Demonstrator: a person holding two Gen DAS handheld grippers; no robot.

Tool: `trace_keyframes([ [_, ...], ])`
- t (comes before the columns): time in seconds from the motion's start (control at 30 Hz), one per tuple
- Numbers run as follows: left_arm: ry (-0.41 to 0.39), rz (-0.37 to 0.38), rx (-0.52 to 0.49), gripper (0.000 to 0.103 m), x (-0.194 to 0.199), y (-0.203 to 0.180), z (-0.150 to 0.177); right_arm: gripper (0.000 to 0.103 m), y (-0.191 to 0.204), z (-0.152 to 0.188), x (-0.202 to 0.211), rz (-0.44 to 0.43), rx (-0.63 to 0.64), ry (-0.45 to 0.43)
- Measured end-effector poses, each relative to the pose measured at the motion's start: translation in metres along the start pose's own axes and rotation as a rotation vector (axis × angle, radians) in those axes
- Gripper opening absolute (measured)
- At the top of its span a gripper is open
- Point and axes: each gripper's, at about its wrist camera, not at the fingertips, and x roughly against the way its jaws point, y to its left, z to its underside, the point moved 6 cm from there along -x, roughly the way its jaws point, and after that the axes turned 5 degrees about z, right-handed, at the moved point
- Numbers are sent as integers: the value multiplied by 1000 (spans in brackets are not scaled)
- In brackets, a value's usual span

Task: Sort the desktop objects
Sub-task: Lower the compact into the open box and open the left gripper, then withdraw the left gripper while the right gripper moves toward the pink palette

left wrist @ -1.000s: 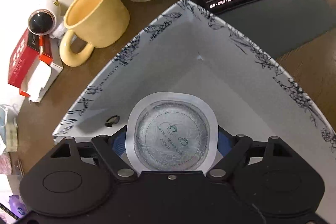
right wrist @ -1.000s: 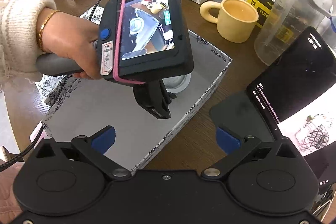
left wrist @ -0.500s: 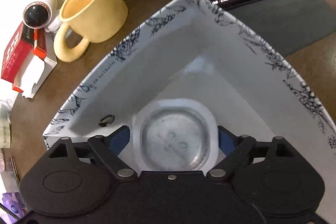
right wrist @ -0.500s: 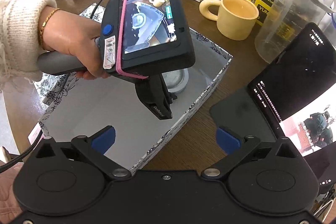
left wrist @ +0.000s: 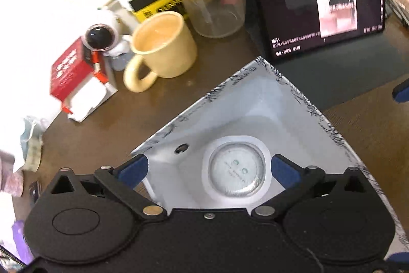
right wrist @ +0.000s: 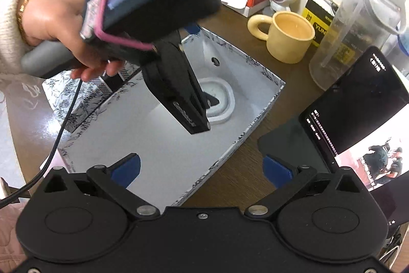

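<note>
Hand tilts left gripper, jaws spread, over box.

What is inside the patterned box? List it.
One sealed round cup lies on the box floor near the corner. The left hand-held gripper hides part of the floor.

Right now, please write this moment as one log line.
left tool: open, above sealed cup | sealed cup: lying in patterned box | right tool: open, empty, at box edge

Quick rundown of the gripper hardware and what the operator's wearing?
Both grippers are black with blue finger pads. The left gripper unit has a grey handle, a screen with a pink band and a braided black cable. Cream knit sleeve, gold bracelet.
</note>
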Motion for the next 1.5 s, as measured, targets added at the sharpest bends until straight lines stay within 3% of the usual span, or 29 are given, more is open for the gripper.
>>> trace_keyframes([
  [0.23, 7, -2, 47, 103, 42, 1, 28, 103, 18, 4, 13, 15, 31, -4],
  [0.53, -18, -11, 65, 103, 94, 2, 89, 103, 59, 13, 31, 36, 34, -19],
  [1.1, -50, -38, 72, 103, 186, -22, 234, 103, 208, 46, 72, 54, 56, -59],
  [1.5, -39, -51, 130, 103, 229, -16, 319, 103, 282, 60, 75, 25, 112, -49],
])
